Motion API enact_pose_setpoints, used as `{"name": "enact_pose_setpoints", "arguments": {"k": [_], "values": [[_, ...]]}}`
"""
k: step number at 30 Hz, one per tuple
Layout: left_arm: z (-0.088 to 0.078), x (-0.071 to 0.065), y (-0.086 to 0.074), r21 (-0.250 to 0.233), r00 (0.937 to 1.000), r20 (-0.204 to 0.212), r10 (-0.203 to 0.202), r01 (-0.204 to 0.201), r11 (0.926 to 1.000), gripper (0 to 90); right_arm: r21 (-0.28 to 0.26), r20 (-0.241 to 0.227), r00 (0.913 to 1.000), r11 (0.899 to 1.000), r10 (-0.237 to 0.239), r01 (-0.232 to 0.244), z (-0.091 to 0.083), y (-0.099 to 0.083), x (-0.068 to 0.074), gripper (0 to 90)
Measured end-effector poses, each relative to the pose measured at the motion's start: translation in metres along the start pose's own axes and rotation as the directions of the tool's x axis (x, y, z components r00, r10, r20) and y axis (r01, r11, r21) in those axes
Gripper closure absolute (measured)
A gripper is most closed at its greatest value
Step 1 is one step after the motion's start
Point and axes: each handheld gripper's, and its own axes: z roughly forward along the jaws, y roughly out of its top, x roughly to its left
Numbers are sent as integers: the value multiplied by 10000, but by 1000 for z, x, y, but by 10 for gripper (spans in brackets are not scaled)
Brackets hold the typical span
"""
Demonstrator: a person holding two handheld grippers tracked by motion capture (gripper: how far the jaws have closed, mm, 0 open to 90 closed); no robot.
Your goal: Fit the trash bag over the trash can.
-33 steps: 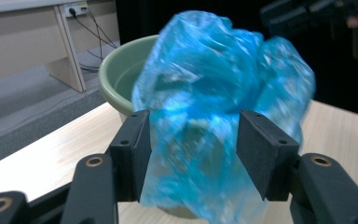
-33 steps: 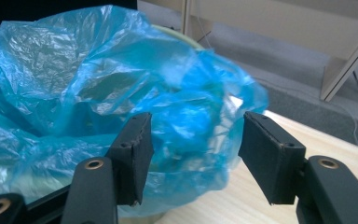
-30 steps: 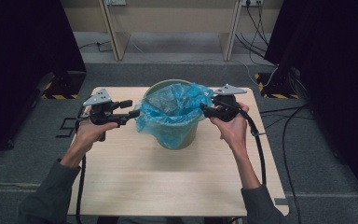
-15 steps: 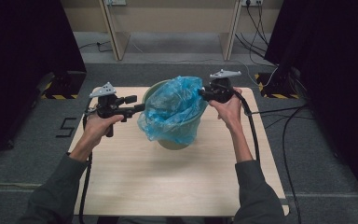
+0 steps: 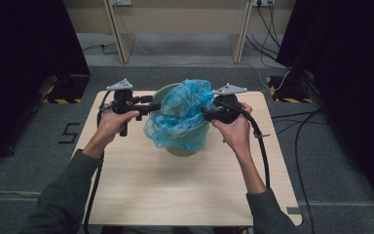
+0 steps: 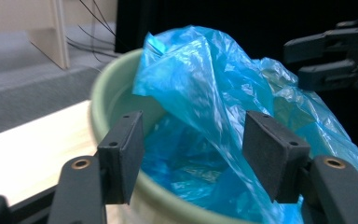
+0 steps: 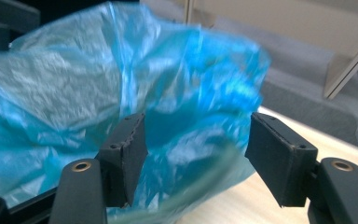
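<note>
1. Blue plastic bag point(image 5: 182, 117) sits bunched in a pale green bucket point(image 5: 181, 151) at the far middle of the wooden table point(image 5: 185, 195); part of it is draped over the near rim and part stands up above the bucket.
2. From the left gripper view, the left gripper point(image 6: 193, 149) has its jaws spread, with the bucket's rim and a fold of bag between them; the film passes close to the right-hand pad point(image 6: 265, 154), and I cannot tell whether it touches. Neither pad presses on anything.
3. From the right gripper view, the right gripper point(image 7: 196, 154) faces the bag's side with its jaws parted. They have just been opening. Blue film lies between and behind the pads, loose and not pinched.
4. Compared with a second ago, the bag no longer lines the bucket with its mouth spread wide: it is now gathered into a taller, crumpled heap leaning to the left of the high view. The bucket has tipped, so its far rim shows above the bag.
5. Both grippers have moved farther from the person and closer together.
6. Seen from above, the left gripper point(image 5: 148, 108) and right gripper point(image 5: 205, 114) point inward at each other from opposite sides of the bag, held about level.
7. Both forearms reach forward from the near edge, in grey sleeves, each hand wrapped round its handle.
</note>
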Motion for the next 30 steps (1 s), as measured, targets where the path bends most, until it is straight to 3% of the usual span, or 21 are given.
{"name": "enact_pose_setpoints", "arguments": {"k": [3,6,9,13,20,23,24,30], "values": [[12,-1,3,205,9994,130,309,-312,9993,513,117,23,9998,9998,181,-181,8,-6,-5,383],[20,0,5,293,9974,635,342,-361,9989,761,211,3,9996,9994,288,-288,15,-10,-10,393],[21,1,9,169,9981,388,477,-484,9987,867,230,-80,9992,9990,390,-388,19,-14,-14,403],[12,5,14,-136,9985,95,538,-537,9985,897,213,-134,9992,9990,383,-380,20,-16,-16,411],[0,10,17,-77,9947,-526,882,-887,9960,899,240,-158,9995,9994,269,-265,21,-16,-14,419],[-1,21,14,130,9848,-1277,1177,-1170,9931,899,235,-173,9995,9994,258,-254,20,-15,-13,419],[-2,29,12,138,9819,-1543,1094,-1086,9940,899,242,-191,9995,9994,256,-251,20,-15,-13,417],[-9,61,-12,-97,9842,-1750,269,-290,9995,898,264,-274,9994,9995,189,-181,19,-16,-13,406]]}}
